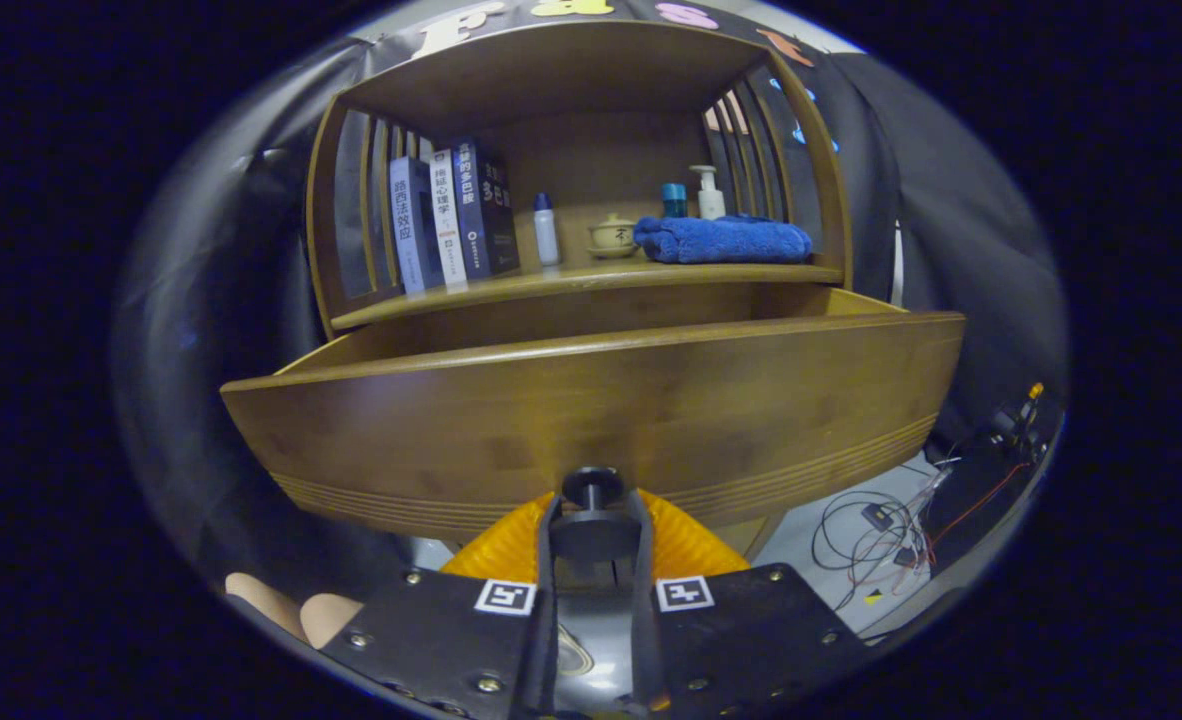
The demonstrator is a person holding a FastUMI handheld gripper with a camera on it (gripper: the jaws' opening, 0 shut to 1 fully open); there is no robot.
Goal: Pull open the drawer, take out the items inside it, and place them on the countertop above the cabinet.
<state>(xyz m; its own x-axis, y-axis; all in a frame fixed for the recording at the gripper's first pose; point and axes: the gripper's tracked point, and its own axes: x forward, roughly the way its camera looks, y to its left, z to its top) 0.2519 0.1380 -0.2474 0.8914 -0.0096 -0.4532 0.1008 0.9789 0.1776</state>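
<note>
Gripper fingers are closed on the dark round knob at the lower middle of the wooden drawer front, one finger on each side. The drawer stands pulled out from the cabinet, its inside hidden behind the front panel. On the countertop above, three books stand near the left edge, then a small white bottle, a lidded cup, and a folded blue towel by the right edge.
</note>
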